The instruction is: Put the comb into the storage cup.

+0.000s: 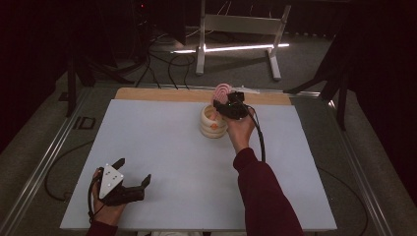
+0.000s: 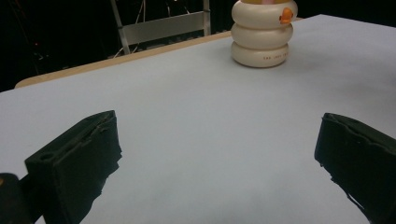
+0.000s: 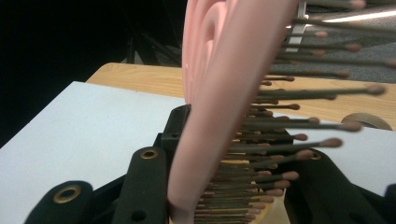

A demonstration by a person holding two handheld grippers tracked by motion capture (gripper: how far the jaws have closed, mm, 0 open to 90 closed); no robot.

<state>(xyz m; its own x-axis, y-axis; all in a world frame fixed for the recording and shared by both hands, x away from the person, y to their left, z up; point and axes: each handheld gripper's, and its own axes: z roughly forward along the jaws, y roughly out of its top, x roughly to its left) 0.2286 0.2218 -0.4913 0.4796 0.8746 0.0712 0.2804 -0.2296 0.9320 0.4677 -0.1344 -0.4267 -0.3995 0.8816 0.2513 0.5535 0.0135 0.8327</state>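
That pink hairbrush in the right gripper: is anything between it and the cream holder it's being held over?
Nothing visible stands in the way. The right gripper holds the pink hairbrush upright just above and behind the cream holder, whose open top shows no lid or cover. The left gripper rests far off, near the table's front edge.

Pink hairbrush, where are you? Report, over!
Right tool shut on pink hairbrush, held above the cream ring-shaped holder. Left tool open, holding nothing, low over the table. Nothing blocking the holder.
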